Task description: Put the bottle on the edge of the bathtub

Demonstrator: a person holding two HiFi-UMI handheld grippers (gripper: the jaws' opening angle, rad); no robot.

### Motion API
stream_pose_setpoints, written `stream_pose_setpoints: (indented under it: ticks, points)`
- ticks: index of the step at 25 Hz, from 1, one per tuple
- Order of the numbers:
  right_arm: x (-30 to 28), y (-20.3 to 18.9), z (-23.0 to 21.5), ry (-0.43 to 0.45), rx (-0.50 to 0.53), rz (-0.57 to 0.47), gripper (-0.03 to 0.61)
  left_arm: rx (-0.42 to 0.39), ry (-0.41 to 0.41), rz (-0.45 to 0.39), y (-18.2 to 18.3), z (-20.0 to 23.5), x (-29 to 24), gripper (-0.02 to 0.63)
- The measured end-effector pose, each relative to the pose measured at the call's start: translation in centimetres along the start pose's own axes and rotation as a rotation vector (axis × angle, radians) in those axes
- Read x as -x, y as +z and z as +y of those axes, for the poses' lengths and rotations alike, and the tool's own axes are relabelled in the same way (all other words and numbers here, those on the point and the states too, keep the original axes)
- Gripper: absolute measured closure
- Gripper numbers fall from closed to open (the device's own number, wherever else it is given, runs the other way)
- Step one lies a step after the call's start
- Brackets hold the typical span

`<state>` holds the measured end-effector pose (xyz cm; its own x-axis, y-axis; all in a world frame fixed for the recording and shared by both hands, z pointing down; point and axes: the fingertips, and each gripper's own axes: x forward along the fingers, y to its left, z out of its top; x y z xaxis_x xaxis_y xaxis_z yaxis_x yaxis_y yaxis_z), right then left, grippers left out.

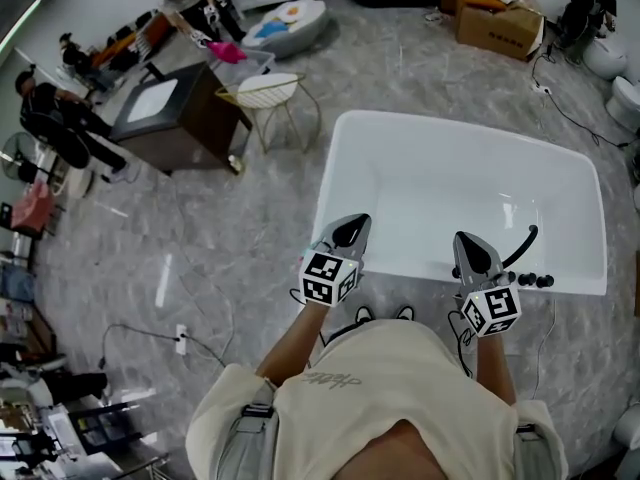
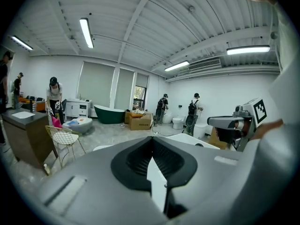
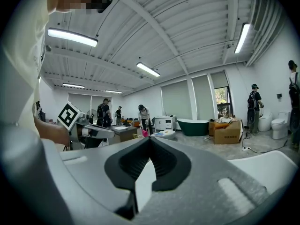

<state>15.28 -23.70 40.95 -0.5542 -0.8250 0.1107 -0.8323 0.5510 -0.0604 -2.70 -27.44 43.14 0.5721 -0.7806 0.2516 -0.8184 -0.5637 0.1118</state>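
No bottle shows in any view. The white bathtub [image 1: 460, 183] stands in front of me, with a black faucet [image 1: 522, 245] and knobs on its near rim. Both grippers are held level over that near rim and point across the tub. The left gripper [image 1: 351, 231] is over the near left corner and is shut, with nothing between its jaws. The right gripper [image 1: 474, 254], just left of the faucet, is also shut and empty. In the left gripper view the jaws [image 2: 151, 138] meet at the tips, and the right gripper [image 2: 234, 125] shows off to the side. The right gripper view shows its own shut jaws [image 3: 150, 138].
A gold wire chair [image 1: 268, 93] and a dark vanity cabinet [image 1: 165, 113] stand left of the tub. A cardboard box [image 1: 500, 23] lies at the back. Several people work at the far left and back. A cable [image 1: 185, 340] trails on the marble floor.
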Motion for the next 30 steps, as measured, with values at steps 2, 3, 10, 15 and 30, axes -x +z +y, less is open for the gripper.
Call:
stream_pose_setpoints:
  ticks: [2, 3, 10, 15, 30]
  points:
    - [0.1, 0.2, 0.1, -0.003, 0.009, -0.005, 0.578, 0.012, -0.001, -0.003, 0.2, 0.0, 0.1, 0.597]
    - [0.2, 0.3, 0.2, -0.006, 0.013, -0.008, 0.578, 0.013, -0.002, -0.004, 0.3, -0.1, 0.2, 0.597]
    - [0.8, 0.4, 0.3, -0.020, 0.012, -0.010, 0.578, -0.020, -0.003, 0.003, 0.3, -0.5, 1.2, 0.595]
    - [1.0, 0.2, 0.2, -0.018, 0.009, -0.002, 0.578, -0.022, 0.001, -0.002, 0.5, -0.7, 1.2, 0.595]
    - [1.2, -0.4, 1.8, 0.006, 0.013, 0.015, 0.578, -0.009, 0.031, 0.024, -1.2, -0.1, 2.9, 0.595]
